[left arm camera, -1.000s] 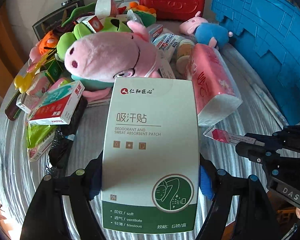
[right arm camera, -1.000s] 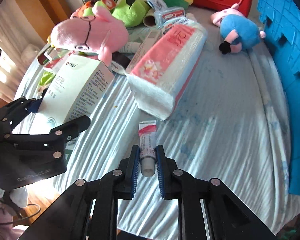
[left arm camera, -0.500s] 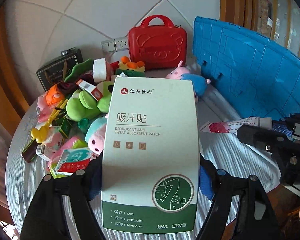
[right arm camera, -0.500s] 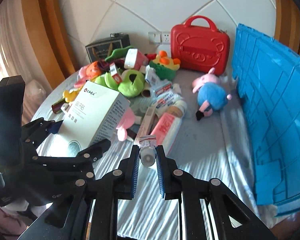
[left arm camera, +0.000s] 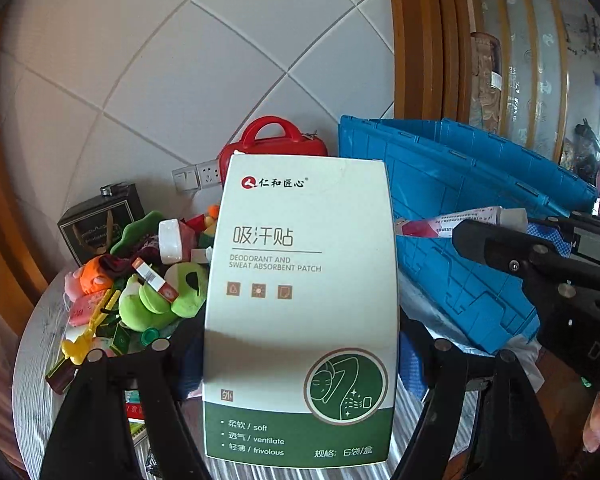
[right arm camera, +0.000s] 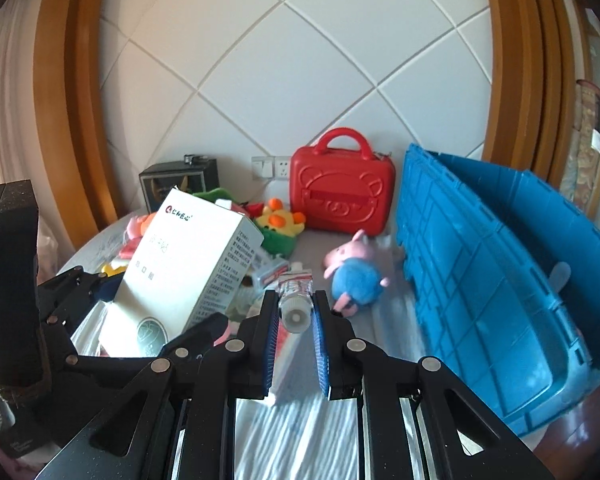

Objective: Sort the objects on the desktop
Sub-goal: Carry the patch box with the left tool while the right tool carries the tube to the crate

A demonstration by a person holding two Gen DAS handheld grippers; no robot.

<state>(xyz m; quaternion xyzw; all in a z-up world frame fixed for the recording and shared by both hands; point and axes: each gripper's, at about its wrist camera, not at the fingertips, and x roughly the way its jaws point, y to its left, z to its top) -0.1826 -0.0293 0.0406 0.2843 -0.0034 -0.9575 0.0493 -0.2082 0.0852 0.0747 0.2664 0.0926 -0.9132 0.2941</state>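
Fingers grip tube — crate beside.

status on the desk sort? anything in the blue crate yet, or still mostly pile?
Done: nothing I can confirm; the visible part of the blue crate looks bare. In hand: the left tool grips the white and green patch box, the right tool is shut on a small tube, both held above the table. Left: the pile of plush toys and small boxes, the blue plush pig and the red case.
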